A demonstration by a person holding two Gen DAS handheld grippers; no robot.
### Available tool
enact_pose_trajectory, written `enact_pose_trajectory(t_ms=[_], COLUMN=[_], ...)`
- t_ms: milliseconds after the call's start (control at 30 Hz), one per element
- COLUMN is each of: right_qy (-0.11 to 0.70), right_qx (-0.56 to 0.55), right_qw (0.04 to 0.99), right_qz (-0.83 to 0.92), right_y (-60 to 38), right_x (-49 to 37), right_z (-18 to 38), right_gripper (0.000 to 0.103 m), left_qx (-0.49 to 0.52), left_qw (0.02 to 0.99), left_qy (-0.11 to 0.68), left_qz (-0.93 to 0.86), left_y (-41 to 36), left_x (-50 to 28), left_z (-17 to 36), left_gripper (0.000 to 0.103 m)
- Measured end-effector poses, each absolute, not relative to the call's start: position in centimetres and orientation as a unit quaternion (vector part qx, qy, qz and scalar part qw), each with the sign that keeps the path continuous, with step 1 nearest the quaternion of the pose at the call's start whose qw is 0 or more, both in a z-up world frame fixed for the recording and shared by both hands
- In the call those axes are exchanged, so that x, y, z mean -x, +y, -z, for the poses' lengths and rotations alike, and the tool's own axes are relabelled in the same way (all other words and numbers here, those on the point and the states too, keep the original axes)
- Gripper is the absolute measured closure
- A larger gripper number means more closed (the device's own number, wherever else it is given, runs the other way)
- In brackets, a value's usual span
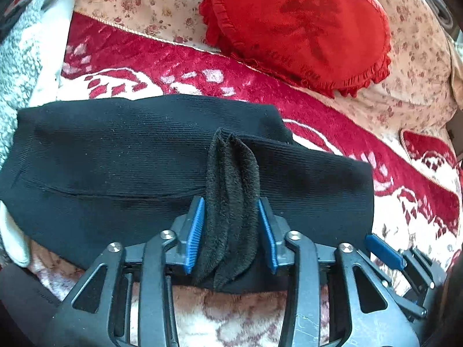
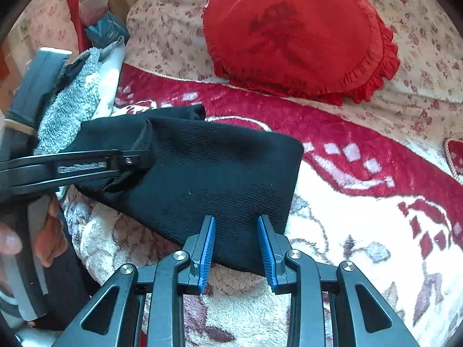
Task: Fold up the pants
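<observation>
While the black pants [image 1: 115, 156] lie folded across the red-and-white plush blanket [image 1: 150, 63] on the bed, a grey fleecy cloth [image 1: 14, 66] sits bunched at their far left edge. Next along, the left hand-held gripper [image 1: 231, 231] is clamped on a fuzzy black fold of the pants, the fleece lining pinched up between its blue pads [image 1: 196, 231]. From the right wrist view the same hand-held gripper [image 2: 136, 159] reaches in from the left and meets the raised corner of the pants [image 2: 202, 173]. Further right, the right hand-held gripper [image 2: 235, 251] stands with its jaws apart and nothing between them, its fingertips resting just over the near edge of the folded cloth. Beyond and to the right, a red heart-shaped cushion [image 1: 298, 29] with a frilled rim rests on a floral cream cover [image 1: 419, 66], well apart from the pants.
</observation>
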State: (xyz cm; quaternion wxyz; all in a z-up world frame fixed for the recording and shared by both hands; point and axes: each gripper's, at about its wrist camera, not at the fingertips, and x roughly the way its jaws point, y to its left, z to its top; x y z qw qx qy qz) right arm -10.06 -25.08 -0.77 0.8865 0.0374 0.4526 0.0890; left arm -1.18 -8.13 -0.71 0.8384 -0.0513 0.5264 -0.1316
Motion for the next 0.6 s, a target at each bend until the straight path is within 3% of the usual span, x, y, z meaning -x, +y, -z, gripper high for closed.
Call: enact_pose_trajectory(t_ms=[600], right_qy=[0.447], right_qx=[-0.038], right_qw=[0.888], right_qz=[-0.104], right_y=[-21.5], right_x=[7.7], right_z=[-1.8], right_gripper=[0.074], left_qx=[0.049], left_qw=[0.854], left_qy=[0.509], left_qz=[0.099], left_y=[-4.6], left_x=[2.9], left_z=[-1.8], left_gripper=[0.059])
